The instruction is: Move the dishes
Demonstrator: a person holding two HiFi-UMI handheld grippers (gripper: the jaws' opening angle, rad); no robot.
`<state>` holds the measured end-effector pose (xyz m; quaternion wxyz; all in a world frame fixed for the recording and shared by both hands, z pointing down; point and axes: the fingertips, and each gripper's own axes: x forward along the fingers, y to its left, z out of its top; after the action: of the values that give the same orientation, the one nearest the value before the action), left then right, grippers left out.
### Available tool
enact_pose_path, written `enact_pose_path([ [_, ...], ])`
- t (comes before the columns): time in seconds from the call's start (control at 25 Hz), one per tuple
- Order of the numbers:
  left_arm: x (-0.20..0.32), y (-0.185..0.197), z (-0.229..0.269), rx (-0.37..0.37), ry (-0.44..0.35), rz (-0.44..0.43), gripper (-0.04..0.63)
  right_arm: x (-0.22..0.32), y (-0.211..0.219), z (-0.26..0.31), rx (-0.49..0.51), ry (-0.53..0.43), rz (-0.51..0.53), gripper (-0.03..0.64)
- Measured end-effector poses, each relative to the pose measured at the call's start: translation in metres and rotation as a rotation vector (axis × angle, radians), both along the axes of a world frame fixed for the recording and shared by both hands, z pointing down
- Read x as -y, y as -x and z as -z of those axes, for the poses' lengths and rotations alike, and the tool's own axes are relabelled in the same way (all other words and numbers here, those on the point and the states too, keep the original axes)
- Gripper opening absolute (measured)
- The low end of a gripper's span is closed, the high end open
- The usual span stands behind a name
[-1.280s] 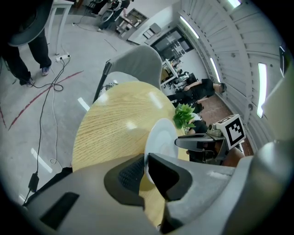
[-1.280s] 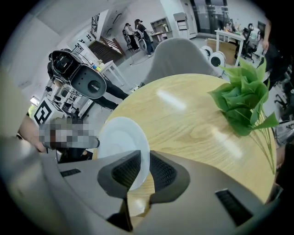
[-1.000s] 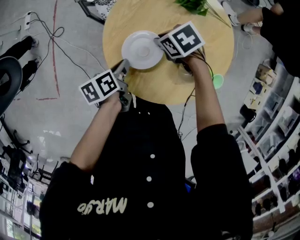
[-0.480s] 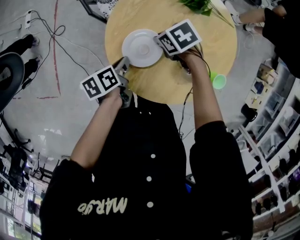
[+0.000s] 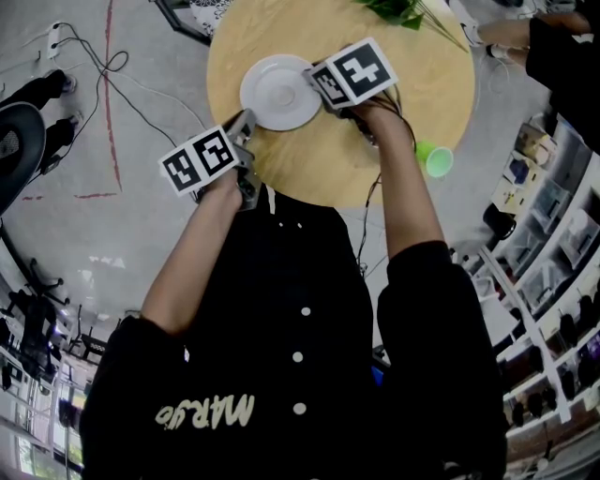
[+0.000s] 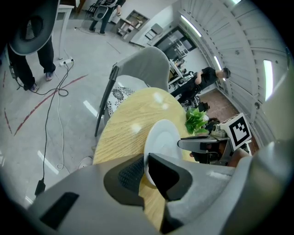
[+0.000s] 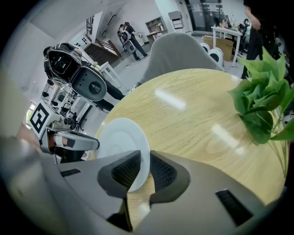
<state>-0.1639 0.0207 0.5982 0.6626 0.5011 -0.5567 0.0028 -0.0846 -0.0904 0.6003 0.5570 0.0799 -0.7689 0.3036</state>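
A white plate (image 5: 279,92) hangs over the round wooden table (image 5: 394,122), held at two sides of its rim. My left gripper (image 5: 246,124) is shut on the near-left rim. In the left gripper view the plate (image 6: 163,140) stands tilted, its edge between the dark pads (image 6: 128,172). My right gripper (image 5: 315,86) is shut on the plate's right rim. In the right gripper view the plate (image 7: 117,142) has its rim pinched between the ribbed pads (image 7: 163,172). Whether the plate touches the tabletop is hidden.
A green leafy plant (image 5: 392,11) (image 7: 262,101) stands at the table's far side. A green cup (image 5: 437,159) sits by the near right edge. A grey chair (image 6: 138,69) stands behind the table. Cables (image 5: 108,80) lie on the floor at left, shelves (image 5: 553,281) at right.
The plate and both grippers have drifted slightly left and farther across the table and sunk a little. Both grips on the rim are unchanged.
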Motion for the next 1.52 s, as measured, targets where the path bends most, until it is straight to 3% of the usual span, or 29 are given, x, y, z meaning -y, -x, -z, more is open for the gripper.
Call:
enact_pose_path([
  [0.56,0.001,-0.003,-0.003,0.038,-0.007,-0.039,0.038,-0.002,-0.004,-0.004,0.014,-0.024,-0.027,0.072],
  [0.68,0.002,-0.002,0.001,0.045,-0.021,-0.041,0.08,-0.002,-0.005,0.0,0.016,-0.061,-0.029,0.08],
  [0.88,0.003,0.006,0.021,0.067,-0.086,-0.046,0.108,0.003,-0.009,0.023,0.05,-0.161,-0.042,0.155],
  [0.96,0.01,0.018,0.044,0.158,-0.201,-0.056,0.114,0.003,-0.008,0.047,0.123,-0.217,-0.075,0.178],
  [1.08,0.026,0.029,0.111,0.414,-0.515,-0.148,0.108,0.011,-0.011,0.106,0.332,-0.389,-0.186,0.167],
  [1.2,0.032,0.025,0.178,0.59,-0.736,-0.267,0.047,0.009,-0.036,0.174,0.511,-0.563,-0.328,0.079],
  [1.36,0.037,0.017,0.239,0.686,-0.87,-0.337,0.005,0.005,-0.097,0.232,0.569,-0.757,-0.481,0.004],
  [1.52,0.04,0.003,0.286,0.746,-0.934,-0.391,0.003,-0.003,-0.161,0.279,0.579,-0.872,-0.639,-0.002],
])
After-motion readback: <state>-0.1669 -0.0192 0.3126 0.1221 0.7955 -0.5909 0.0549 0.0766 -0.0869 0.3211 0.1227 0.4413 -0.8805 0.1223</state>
